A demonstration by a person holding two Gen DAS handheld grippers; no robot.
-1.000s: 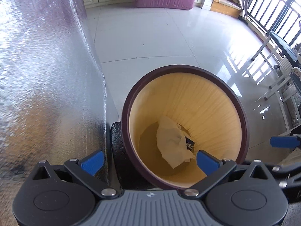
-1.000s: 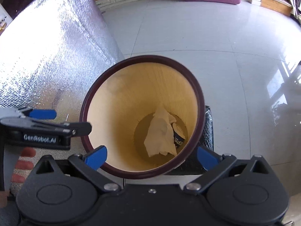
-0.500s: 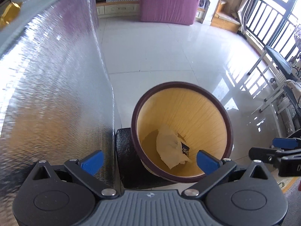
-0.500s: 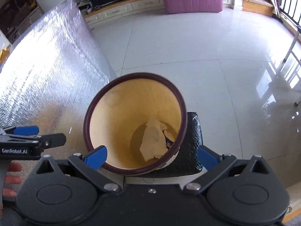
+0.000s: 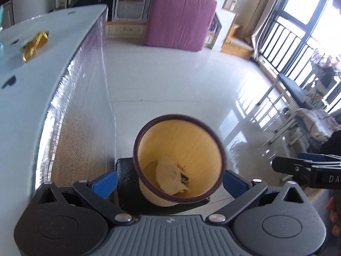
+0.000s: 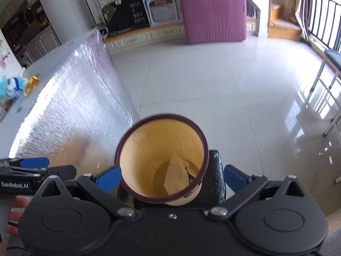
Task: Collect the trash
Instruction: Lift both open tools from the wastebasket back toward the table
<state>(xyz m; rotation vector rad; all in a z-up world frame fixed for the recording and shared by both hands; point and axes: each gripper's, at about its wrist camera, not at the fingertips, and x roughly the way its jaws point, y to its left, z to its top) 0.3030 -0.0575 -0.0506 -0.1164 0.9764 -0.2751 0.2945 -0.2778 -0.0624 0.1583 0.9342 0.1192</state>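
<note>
Grippers: left gripper and right gripper both wide, empty.
Next: you reach far left for the gold wrapper on the tabletop; carry it over the bin.

bin mouth open from above | foil-clad counter blocks left | tiled floor clear beyond

Your bin is motion-blurred in both views, and its near base hides behind each gripper body. The dark scrap under the tissue is mostly covered, so you cannot read it. Your hand is cut off at the right edge. The counter litter is too small to identify.
</note>
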